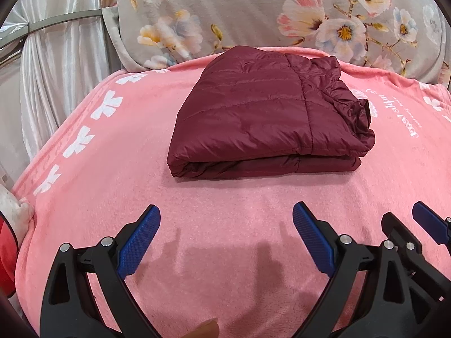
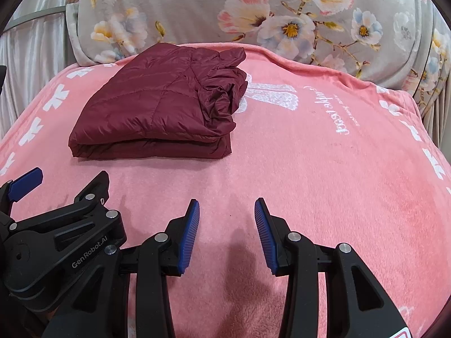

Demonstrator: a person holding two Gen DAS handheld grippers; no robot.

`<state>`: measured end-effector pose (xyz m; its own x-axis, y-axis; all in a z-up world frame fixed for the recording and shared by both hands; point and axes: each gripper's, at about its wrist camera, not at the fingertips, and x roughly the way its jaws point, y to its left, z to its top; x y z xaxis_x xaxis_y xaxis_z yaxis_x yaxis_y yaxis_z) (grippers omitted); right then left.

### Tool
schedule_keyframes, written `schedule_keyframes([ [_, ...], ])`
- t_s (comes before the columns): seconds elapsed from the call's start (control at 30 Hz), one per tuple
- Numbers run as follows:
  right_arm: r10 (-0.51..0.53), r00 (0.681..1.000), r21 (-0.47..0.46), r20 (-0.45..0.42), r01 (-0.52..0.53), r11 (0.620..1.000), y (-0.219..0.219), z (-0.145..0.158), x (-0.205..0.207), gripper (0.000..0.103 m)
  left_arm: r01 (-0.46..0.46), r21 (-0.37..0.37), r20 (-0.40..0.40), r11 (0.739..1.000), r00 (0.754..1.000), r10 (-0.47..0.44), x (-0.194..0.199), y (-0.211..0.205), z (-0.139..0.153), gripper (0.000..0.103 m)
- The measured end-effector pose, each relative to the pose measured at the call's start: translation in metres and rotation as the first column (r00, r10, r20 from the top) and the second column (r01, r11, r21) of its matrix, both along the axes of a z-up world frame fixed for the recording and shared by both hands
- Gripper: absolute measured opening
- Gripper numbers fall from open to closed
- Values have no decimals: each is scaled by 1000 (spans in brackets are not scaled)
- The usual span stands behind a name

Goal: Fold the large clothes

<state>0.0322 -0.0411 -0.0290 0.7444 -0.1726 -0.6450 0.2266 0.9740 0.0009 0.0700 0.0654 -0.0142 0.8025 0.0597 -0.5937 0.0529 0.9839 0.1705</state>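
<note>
Both cameras sit low and close over the pink blanket [image 1: 112,169], side by side, looking down toward the folded maroon jacket [image 2: 152,107].

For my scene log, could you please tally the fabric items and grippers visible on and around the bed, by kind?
Folded maroon quilted jacket: 1
Pink fleece blanket: 1
Floral pillow: 1
White satin curtain: 1
Grippers, both open and empty: 2, left gripper and right gripper
Total: 6
</note>
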Motion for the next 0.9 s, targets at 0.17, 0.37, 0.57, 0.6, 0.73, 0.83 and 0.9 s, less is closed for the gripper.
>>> schedule_keyframes([
  [0.17,2,1000,-1,1,-2,1000,-1,0,0,41,0,3,2,1000,1000,0,0,1,0,92],
  [0.37,3,1000,-3,2,-3,1000,-1,-1,0,41,6,3,1,1000,1000,-6,1,3,0,92],
  [0.57,4,1000,-3,2,-4,1000,-1,-1,0,41,5,4,2,1000,1000,-5,1,3,0,92],
  [0.6,6,1000,-3,2,-6,1000,-1,-1,0,41,5,5,2,1000,1000,-5,1,3,0,92],
  [0.73,4,1000,-6,2,-4,1000,-2,-1,0,41,6,5,2,1000,1000,-6,1,3,-1,91],
  [0.83,5,1000,-6,1,-5,1000,-3,-1,1,41,6,5,2,1000,1000,-6,1,2,-1,90],
  [0.9,5,1000,-7,1,-5,1000,-2,-1,1,41,5,5,0,1000,1000,-5,1,2,-1,90],
])
